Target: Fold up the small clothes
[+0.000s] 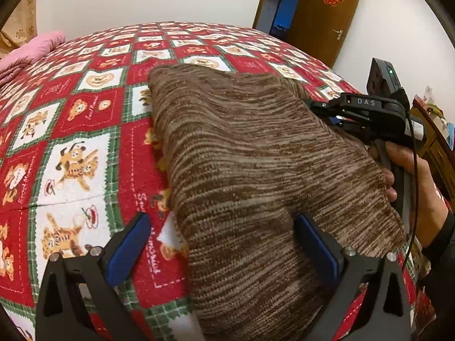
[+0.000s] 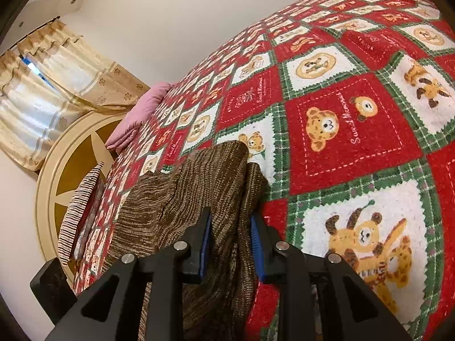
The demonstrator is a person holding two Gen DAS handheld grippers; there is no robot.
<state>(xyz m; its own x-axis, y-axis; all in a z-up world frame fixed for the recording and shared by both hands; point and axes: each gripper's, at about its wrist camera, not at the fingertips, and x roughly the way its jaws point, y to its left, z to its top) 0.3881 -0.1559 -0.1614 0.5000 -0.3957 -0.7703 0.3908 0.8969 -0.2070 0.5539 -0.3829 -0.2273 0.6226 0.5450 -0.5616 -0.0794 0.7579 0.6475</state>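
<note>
**On the bear-print bedspread: brown knit garment held at one edge**

On the red, white and green bedspread (image 1: 85, 130), a brown-and-tan striped knit garment (image 1: 256, 170), lying folded over and lifted along its right side. Over its near left edge, the left gripper (image 1: 224, 244), blue pads spread wide, one finger above bare bedspread and the other against the knit, gripping nothing. At the right edge, the right gripper (image 2: 231, 238), jaws narrowed onto a bunched fold of the garment between the blue pads; fingertips partly buried in the knit. From the left wrist view, only part of the holding hand (image 1: 412, 170) visible, the rest cut off at the frame's rim.

Readable: "DAS" on the right gripper's black body, "Sweet Memories" stitched-style on the red squares. Red paper character on the brown door (image 1: 327, 14), too small to make out. Beside the headboard (image 2: 74, 170), a striped cloth (image 2: 79, 207), shape unclear, and a pink blanket (image 2: 136, 113), half hidden by the bed's curve.
</note>
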